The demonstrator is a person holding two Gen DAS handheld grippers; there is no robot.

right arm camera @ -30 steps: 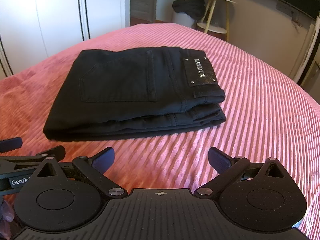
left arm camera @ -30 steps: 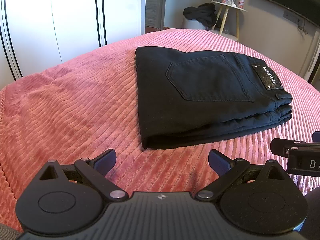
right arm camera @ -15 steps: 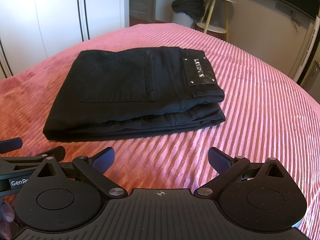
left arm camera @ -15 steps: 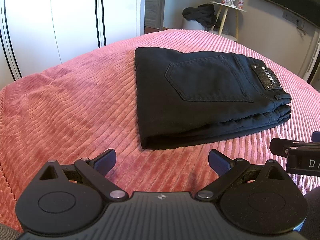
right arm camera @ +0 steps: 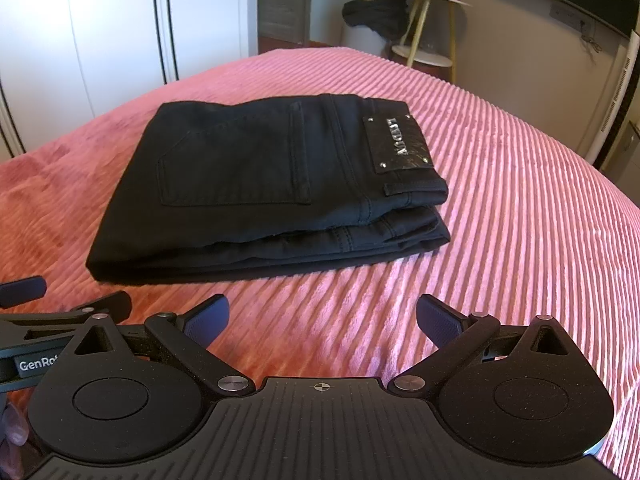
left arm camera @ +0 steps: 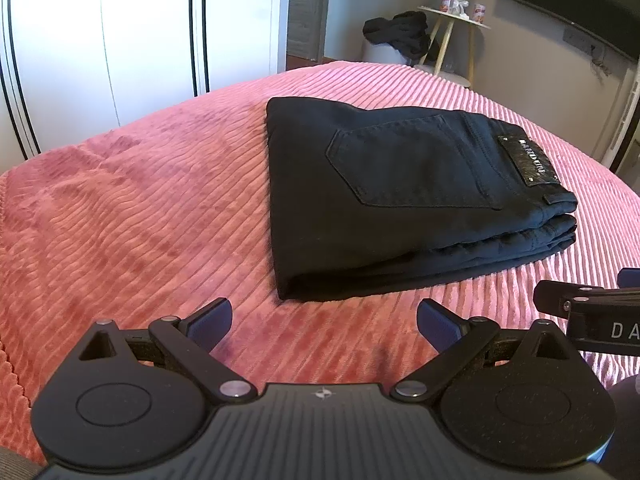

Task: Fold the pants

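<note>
1. both tongs spread wide and empty: left gripper (left arm camera: 324, 322) and right gripper (right arm camera: 322, 320) hover side by side over the near edge of the bed (left arm camera: 132, 216), touching nothing.
2. black pants (right arm camera: 256, 196) lie ahead of both, near the middle of the pink ribbed bedspread, stacked in a compact layered rectangle, back pocket and shiny waistband patch (right arm camera: 398, 142) facing up.
3. long axis runs left to right across both views: folded edge to the left, waistband end to the right, open layered edge facing the tongs.
4. left gripper sits off the bundle's near left corner, the right one nearer the waistband corner; each is close but apart from the cloth.
5. judging by the tidy stack, the fold looks finished; any next touch would be a reach straight forward.
6. nothing lies between tongs and pants, only bare bedspread.
7. beyond the far edge: white wardrobe doors (left arm camera: 120, 40), a small side table (right arm camera: 432, 20), dark clothes heaped on a white bin (right arm camera: 372, 16).
</note>
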